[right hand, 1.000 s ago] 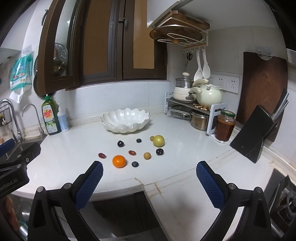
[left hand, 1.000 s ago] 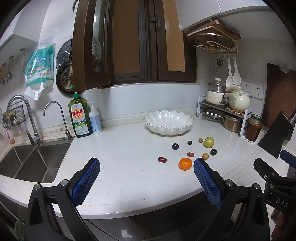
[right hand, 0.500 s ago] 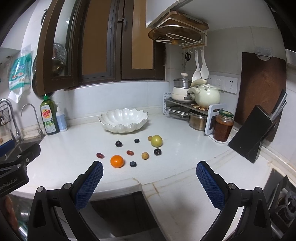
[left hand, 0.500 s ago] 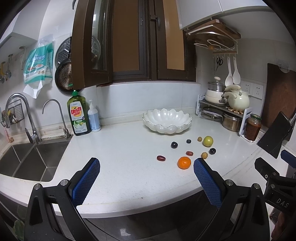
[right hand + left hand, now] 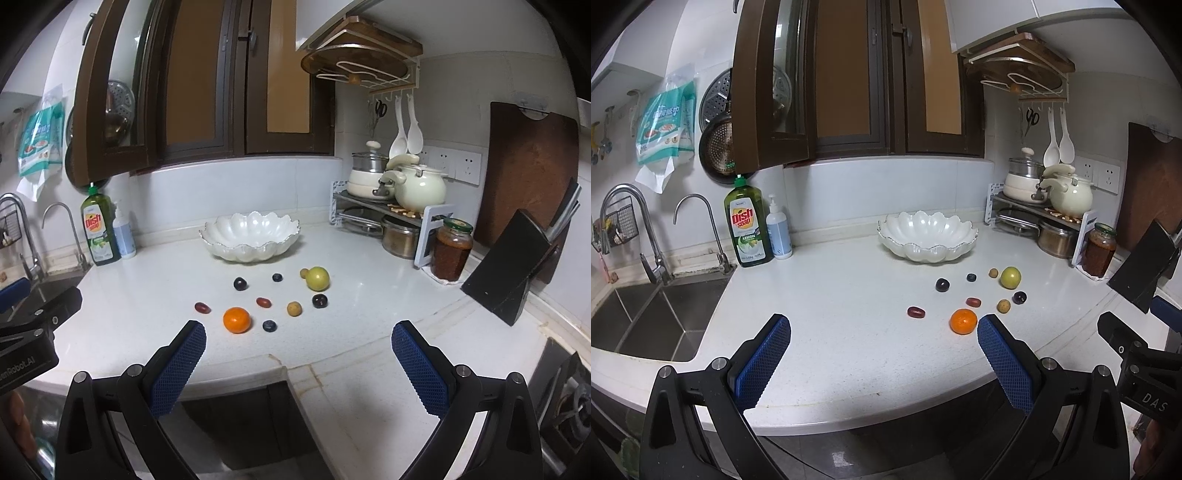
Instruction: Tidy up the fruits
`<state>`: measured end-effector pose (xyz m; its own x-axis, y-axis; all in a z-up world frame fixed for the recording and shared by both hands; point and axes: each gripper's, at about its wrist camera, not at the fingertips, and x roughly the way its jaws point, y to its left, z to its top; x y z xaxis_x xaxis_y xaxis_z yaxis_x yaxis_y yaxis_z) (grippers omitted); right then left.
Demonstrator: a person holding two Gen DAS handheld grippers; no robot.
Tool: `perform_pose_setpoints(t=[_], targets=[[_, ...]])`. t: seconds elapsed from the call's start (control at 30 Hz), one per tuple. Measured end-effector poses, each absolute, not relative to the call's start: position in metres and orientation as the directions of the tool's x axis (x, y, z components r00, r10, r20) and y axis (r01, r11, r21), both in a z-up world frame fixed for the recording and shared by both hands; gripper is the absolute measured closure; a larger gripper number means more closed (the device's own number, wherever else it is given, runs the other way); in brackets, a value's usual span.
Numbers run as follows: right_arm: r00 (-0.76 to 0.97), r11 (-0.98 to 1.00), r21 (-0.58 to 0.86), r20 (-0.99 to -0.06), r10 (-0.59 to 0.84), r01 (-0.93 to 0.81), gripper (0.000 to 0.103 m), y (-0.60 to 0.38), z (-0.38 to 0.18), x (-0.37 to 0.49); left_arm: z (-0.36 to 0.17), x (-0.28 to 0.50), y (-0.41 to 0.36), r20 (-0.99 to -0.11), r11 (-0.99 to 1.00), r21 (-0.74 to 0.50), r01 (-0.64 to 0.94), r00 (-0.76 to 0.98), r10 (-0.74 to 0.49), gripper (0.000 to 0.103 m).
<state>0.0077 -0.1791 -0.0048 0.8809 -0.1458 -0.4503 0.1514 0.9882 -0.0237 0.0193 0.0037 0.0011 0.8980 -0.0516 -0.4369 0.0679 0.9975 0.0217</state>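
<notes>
White scalloped ceramic bowl (image 5: 250,236) stands empty at the back of the pale stone counter (image 5: 147,295), and every fruit lies loose on the counter in front of it, so the sorting has not begun. Nearest the front edge sits the round orange tangerine (image 5: 236,319), with a small dark blueberry (image 5: 269,325) just beside it and two oval red-brown dates (image 5: 202,307) to its left and behind. Farther back lie the larger yellow-green round fruit (image 5: 317,278), two dark plum-like fruits (image 5: 319,300), a small tan fruit (image 5: 294,308) and another blueberry (image 5: 277,277).

Both tools are spread wide and hold nothing: the left gripper (image 5: 882,354) hangs over the counter's front edge, its right blue pad close to the tangerine in that view, while the right gripper (image 5: 298,358) hovers short of the fruit cluster, above the seam in the counter.

Compared with a second ago, little has altered: the fruit sit in the same pattern, and both cameras have only drifted slightly, the cluster sliding a touch leftward in the right wrist view. That suggests an approach only now starting. The tangerine looks like the easiest first pick, being largest and nearest; the blueberries may roll away under a careless pinch.
</notes>
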Motion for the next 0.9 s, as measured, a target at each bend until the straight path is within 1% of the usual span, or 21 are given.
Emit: perform_pose_setpoints(t=[0.1, 0.17, 0.23, 0.37, 0.43, 0.5, 0.67, 0.77, 0.83, 0.9], targets=[[0.877, 0.99, -0.021, -0.46, -0.136, 0.142, 0.001, -0.176, -0.008, 0.015, 0.0, 0.027, 0.005, -0.448, 0.997, 0.028, 0.075, 0.893, -0.055, 0.0], [0.875, 0.991, -0.018, -0.467, -0.126, 0.133, 0.001, -0.174, -0.01, 0.021, -0.002, 0.034, 0.006, -0.457, 0.996, 0.034, 0.081, 0.888, -0.056, 0.002], [0.873, 0.992, -0.012, -0.474, -0.116, 0.125, 0.001, -0.172, -0.012, 0.028, -0.004, 0.043, 0.007, -0.469, 0.995, 0.04, 0.087, 0.881, -0.058, 0.008], [0.864, 0.994, -0.001, -0.494, -0.097, 0.111, 0.002, -0.167, -0.019, 0.045, -0.008, 0.063, 0.01, -0.499, 0.994, 0.041, 0.102, 0.864, -0.068, 0.011], [0.859, 0.994, -0.006, -0.502, -0.095, 0.106, 0.004, -0.163, -0.022, 0.054, -0.011, 0.073, 0.011, -0.51, 0.993, 0.048, 0.11, 0.857, -0.07, 0.015], [0.855, 0.995, -0.01, -0.511, -0.089, 0.098, 0.006, -0.16, -0.026, 0.064, -0.014, 0.085, 0.012, -0.522, 0.992, 0.053, 0.118, 0.85, -0.074, 0.015], [0.837, 0.996, 0.0, -0.543, -0.074, 0.088, 0.01, -0.154, -0.037, 0.094, -0.02, 0.113, 0.013, -0.545, 0.988, 0.064, 0.142, 0.834, -0.084, 0.02], [0.819, 0.996, 0.012, -0.57, -0.064, 0.086, 0.014, -0.151, -0.045, 0.115, -0.026, 0.133, 0.014, -0.565, 0.984, 0.066, 0.166, 0.819, -0.1, 0.022], [0.805, 0.996, 0.016, -0.591, -0.057, 0.082, 0.016, -0.149, -0.051, 0.128, -0.031, 0.148, 0.013, -0.583, 0.98, 0.071, 0.185, 0.805, -0.11, 0.026], [0.788, 0.997, 0.013, -0.613, -0.052, 0.076, 0.02, -0.147, -0.057, 0.139, -0.037, 0.162, 0.012, -0.599, 0.976, 0.075, 0.204, 0.792, -0.12, 0.028]])
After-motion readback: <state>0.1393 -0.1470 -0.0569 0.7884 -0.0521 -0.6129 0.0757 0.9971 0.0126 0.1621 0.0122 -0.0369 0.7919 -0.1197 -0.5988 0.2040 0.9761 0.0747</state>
